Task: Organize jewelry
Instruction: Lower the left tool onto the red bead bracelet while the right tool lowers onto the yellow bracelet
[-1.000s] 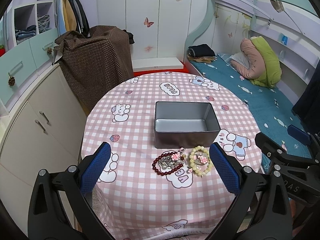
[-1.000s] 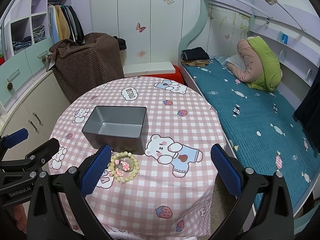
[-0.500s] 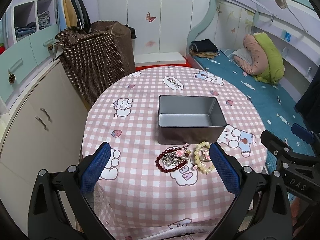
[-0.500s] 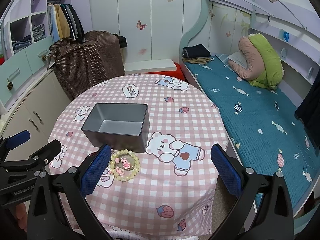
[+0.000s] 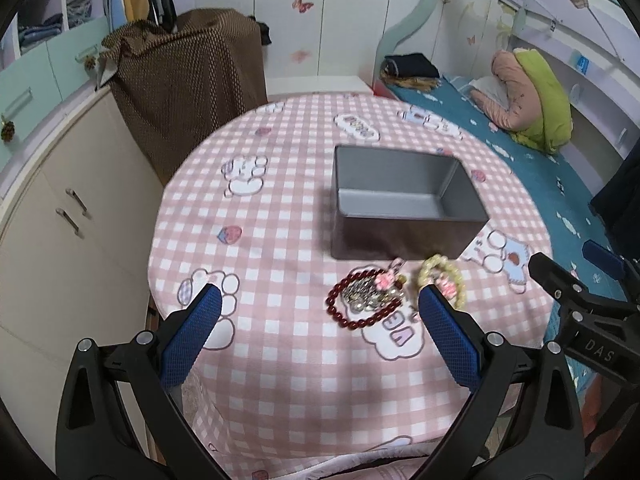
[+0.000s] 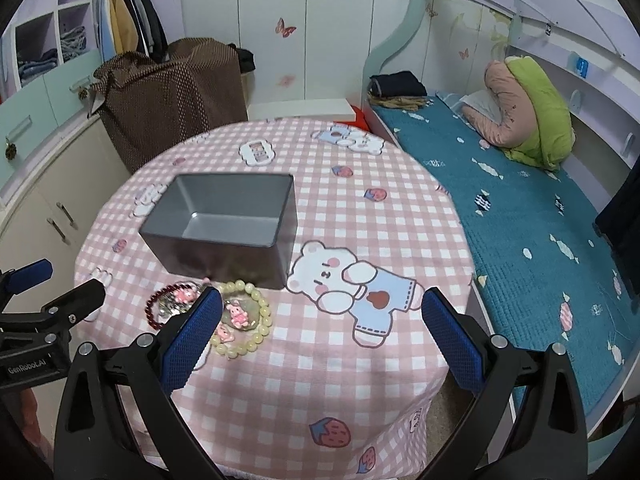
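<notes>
A: What is seen on the round table covered with a pink checked cloth (image 5: pixel 280 240)?

B: An open rectangular grey metal tin (image 5: pixel 404 216) is set near the middle, and nothing is seen inside it. Just in front of its near wall, a dark red beaded bracelet (image 5: pixel 360 304) is laid flat, with a cluster of silvery pieces and a small pink charm (image 5: pixel 370 290) piled inside its ring. Beside that, to the right, a pale yellow-green beaded bracelet with pink charms (image 6: pixel 242 314) is laid on the cloth.

A: How are the grippers held?

B: The left gripper (image 5: pixel 318 330) is held wide open above the near part of the table, nothing being gripped between its blue pads; the red bracelet is framed between them from above. The right gripper (image 6: pixel 320 328) is likewise spread wide and empty, its left blue pad (image 6: pixel 192 332) overlapping the pale bracelet's edge in view. Whether the pad is touching the beads cannot be told.

A: And beyond the table?

B: A bed with a teal cover (image 6: pixel 520 208) is seen to the right, and a brown dotted cloth-covered bulk (image 6: pixel 168 92) behind.
</notes>
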Demonstrator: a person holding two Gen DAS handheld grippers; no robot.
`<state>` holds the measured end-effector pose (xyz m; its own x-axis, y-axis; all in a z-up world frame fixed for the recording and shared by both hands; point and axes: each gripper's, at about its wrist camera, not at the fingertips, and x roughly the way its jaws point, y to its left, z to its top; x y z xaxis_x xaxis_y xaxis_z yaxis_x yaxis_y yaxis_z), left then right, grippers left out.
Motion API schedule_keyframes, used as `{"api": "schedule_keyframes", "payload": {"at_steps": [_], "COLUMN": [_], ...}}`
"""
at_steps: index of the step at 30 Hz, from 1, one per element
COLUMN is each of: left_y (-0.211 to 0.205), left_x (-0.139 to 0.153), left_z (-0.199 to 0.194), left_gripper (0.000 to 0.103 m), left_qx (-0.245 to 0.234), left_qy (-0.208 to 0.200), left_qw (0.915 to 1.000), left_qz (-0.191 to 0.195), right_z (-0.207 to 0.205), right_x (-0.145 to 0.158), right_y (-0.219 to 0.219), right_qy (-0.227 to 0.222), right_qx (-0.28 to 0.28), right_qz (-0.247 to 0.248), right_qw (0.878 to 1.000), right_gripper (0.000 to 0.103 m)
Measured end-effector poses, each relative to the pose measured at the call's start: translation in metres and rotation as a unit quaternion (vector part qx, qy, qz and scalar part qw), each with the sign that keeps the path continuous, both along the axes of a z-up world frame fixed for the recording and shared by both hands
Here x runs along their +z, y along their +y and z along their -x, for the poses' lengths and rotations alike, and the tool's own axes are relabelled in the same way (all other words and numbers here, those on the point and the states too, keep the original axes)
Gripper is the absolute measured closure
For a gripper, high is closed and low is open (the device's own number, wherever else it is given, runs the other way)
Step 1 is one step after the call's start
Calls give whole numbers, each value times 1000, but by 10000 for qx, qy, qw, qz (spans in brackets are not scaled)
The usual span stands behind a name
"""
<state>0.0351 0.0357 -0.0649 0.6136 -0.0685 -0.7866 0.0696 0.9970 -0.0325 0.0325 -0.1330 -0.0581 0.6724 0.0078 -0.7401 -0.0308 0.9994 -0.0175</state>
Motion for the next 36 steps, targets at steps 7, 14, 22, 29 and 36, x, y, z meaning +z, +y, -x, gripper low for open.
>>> {"api": "schedule_keyframes", "payload": {"at_steps": [7, 14, 22, 29, 36], "left_y": [16, 19, 17, 17, 11], "left_x": [-38, -60, -72, -80, -77], "left_z": [-20, -35, -45, -50, -44], "left_gripper": [5, 5, 6, 27, 54], "left_qx": [126, 178, 167, -9, -287], "left_qy": [428, 617, 685, 638, 439], "left_qw": [9990, 9979, 9967, 9976, 9985], "left_qz": [84, -105, -395, -282, -142], "right_z": [-20, -29, -38, -42, -39], "right_x": [-42, -63, -72, -79, -79], "right_y": [-4, -1, 6, 16, 15], "right_qy": [630, 841, 920, 821, 775], "right_qx": [120, 140, 231, 337, 762], "right_qz": [-353, -56, 121, 589, 129], "right_qw": [9973, 9963, 9954, 9943, 9940], "right_gripper": [7, 7, 7, 7, 38]}}
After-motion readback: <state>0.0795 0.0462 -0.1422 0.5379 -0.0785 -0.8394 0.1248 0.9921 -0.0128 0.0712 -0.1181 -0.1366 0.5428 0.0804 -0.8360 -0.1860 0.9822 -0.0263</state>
